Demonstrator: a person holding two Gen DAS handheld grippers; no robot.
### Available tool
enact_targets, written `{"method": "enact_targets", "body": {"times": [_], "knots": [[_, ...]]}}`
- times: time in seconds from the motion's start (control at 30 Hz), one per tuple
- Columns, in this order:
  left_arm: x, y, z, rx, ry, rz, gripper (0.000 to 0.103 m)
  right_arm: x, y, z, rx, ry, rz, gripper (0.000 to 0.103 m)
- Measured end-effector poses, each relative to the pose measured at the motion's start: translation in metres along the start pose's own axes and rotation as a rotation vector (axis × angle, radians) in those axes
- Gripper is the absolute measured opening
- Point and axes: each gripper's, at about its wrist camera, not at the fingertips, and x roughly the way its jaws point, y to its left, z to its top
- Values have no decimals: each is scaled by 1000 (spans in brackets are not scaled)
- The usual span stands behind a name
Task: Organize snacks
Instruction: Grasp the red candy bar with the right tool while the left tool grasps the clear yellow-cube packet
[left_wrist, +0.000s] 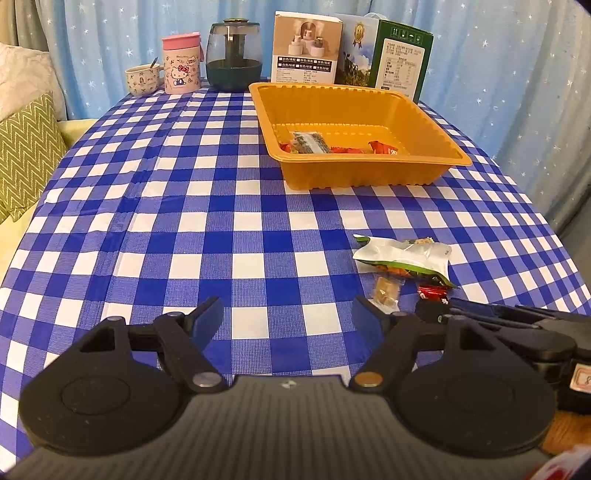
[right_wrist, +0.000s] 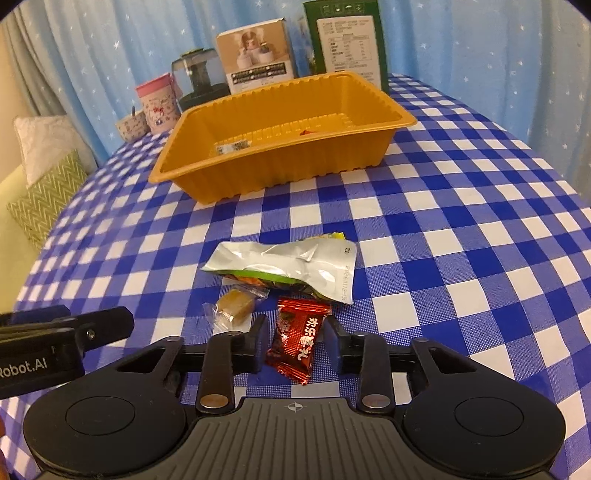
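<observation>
straddling red candy (right_wrist: 293, 341), right claw (right_wrist: 295, 343) open

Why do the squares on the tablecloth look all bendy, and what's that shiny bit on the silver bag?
Left wrist view: the fisheye lens curves the checked tablecloth outward at the edges, and the corners go dark. Right wrist view: same bulge; room light glints white off the crinkled silver bag and the red candy wrapper, while the far boxes look soft.
</observation>
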Motion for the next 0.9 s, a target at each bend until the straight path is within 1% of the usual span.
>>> {"method": "enact_targets", "body": {"times": [0.07, 0.13, 0.23, 0.33, 0.5, 0.57, 0.63, 0.73, 0.8, 0.9], "knots": [[2, 0, -1, 4, 2, -10, 74, 1, 2, -2, -28, 1, -5, 27], [4, -3, -2, 14, 7, -26, 74, 0, 2, -3, -57, -1, -4, 25], [7, -9, -3, 38, 7, -44, 74, -6, -4, -6, -61, -15, -5, 24], [11, -18, -3, 73, 4, -71, 73, -16, -16, -5, -43, -33, -16, 24], [23, -39, -3, 163, 0, -99, 65, -29, -44, -1, 24, -56, -48, 24], [30, -47, -2, 202, -1, -107, 64, -32, -52, 1, 43, -58, -56, 24], [38, -55, -1, 243, 0, -112, 61, -35, -59, 2, 55, -60, -62, 24], [48, -61, 0, 282, 1, -117, 52, -36, -64, 1, 65, -59, -68, 24], [55, -64, 2, 296, 8, -127, 42, -36, -66, 0, 69, -57, -71, 24], [61, -65, 3, 312, 18, -138, 39, -33, -66, -1, 73, -50, -69, 24]]}}
